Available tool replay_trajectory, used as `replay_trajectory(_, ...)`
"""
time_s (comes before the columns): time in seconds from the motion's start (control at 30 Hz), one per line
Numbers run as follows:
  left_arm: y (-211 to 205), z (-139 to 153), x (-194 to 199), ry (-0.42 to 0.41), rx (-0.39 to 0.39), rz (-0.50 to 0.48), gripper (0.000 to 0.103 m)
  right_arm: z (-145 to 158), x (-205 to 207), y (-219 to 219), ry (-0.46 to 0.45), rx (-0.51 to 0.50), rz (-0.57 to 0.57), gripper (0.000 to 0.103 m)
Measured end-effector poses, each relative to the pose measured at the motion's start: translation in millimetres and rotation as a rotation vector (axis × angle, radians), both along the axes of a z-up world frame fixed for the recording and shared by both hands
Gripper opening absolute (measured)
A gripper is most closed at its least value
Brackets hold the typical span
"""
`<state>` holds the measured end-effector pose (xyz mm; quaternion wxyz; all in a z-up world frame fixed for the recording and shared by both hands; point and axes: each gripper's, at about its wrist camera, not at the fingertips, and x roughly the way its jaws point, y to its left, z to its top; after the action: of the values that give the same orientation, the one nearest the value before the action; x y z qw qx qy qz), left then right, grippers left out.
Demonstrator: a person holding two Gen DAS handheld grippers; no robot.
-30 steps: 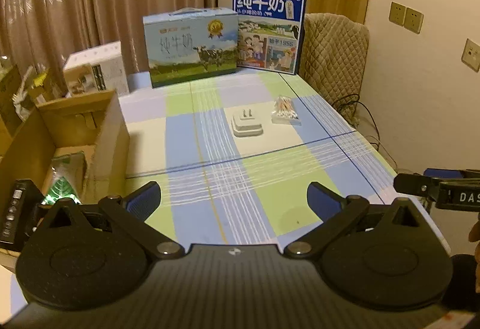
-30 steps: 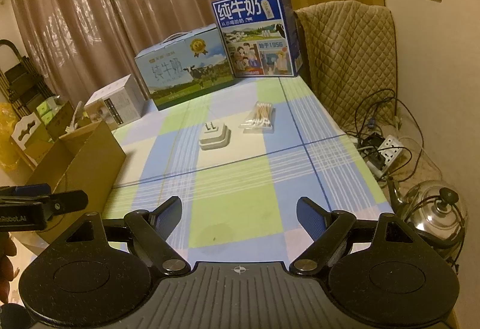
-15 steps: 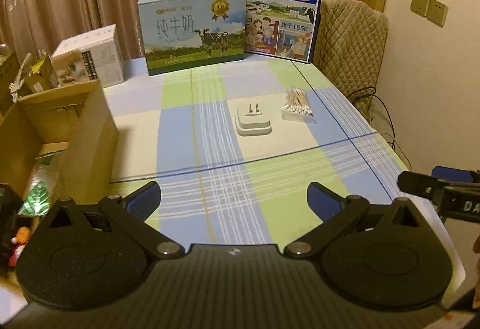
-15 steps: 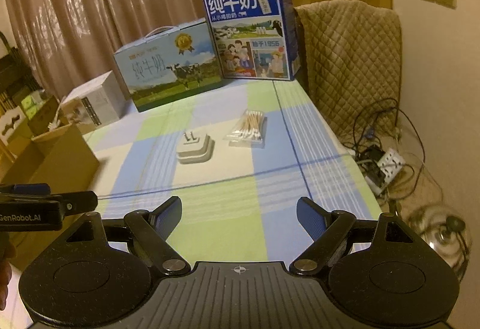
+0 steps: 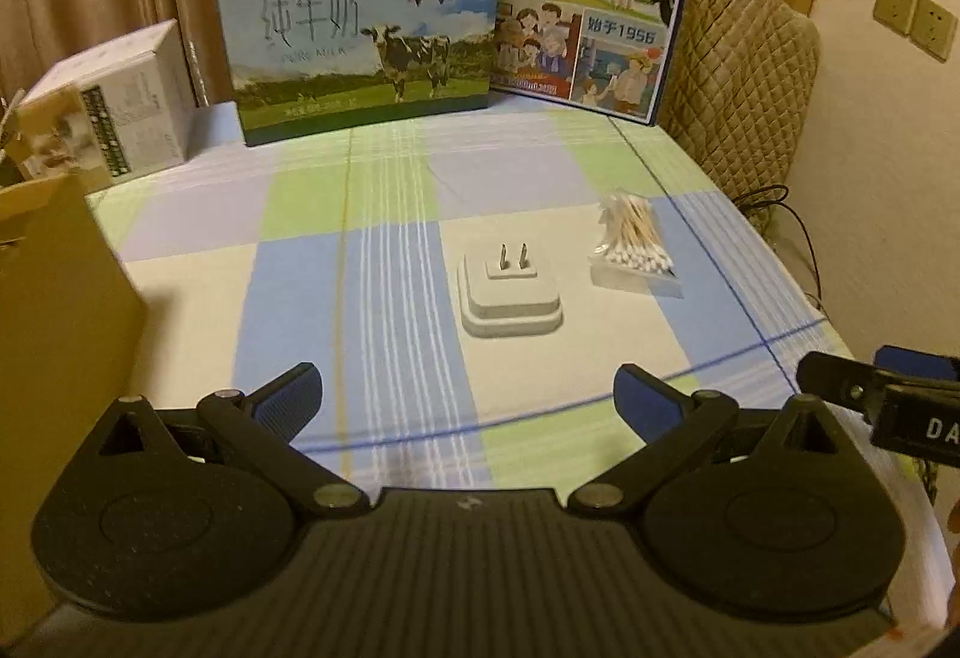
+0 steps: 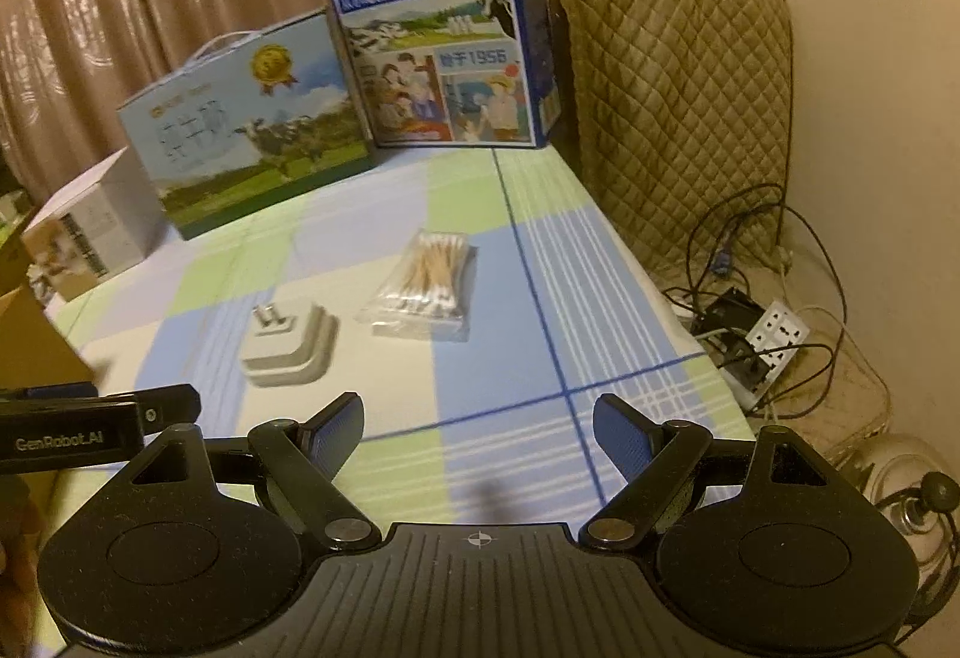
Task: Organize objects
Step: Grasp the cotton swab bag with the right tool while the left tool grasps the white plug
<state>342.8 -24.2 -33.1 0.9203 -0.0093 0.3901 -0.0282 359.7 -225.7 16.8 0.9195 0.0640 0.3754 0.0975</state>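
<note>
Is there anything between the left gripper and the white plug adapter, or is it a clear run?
Clear run. In the left wrist view only bare checked tablecloth lies between the open left gripper and the white plug adapter; the cotton swab bag sits to its right.

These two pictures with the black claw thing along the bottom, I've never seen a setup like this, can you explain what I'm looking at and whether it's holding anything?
A person holds a two-finger gripper in each hand, and each gripper carries a wide-angle camera that looks forward along its fingers. One picture comes from the left gripper, the other from the right gripper; each also catches the tip of the other at its edge. The blue-padded fingers of both stand wide apart with nothing between them, so nothing is held.

Ahead is a table with a checked cloth. On it lie a white plug adapter, prongs up, and a bag of cotton swabs beside it. Two milk cartons and a small white box stand at the far edge, and a cardboard box sits at the left.
</note>
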Motion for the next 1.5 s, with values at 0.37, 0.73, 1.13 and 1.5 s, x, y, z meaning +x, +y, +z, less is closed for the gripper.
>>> replay_trajectory(0.37,-14,-42,70,0.011,-0.007,-0.032,0.093,-22,46,-7,-0.008,0.006,-0.026,0.081)
replay_trajectory(0.73,-21,-72,102,0.045,0.022,-0.077,0.077,-38,77,10,-0.01,0.017,0.021,0.081)
replay_trajectory(1.13,18,-68,93,0.053,-0.031,0.061,0.06,-53,123,53,-0.039,0.005,0.093,0.081)
replay_trajectory(1.5,38,-67,72,0.024,-0.072,0.113,0.06,-74,134,71,-0.111,-0.12,0.132,0.048)
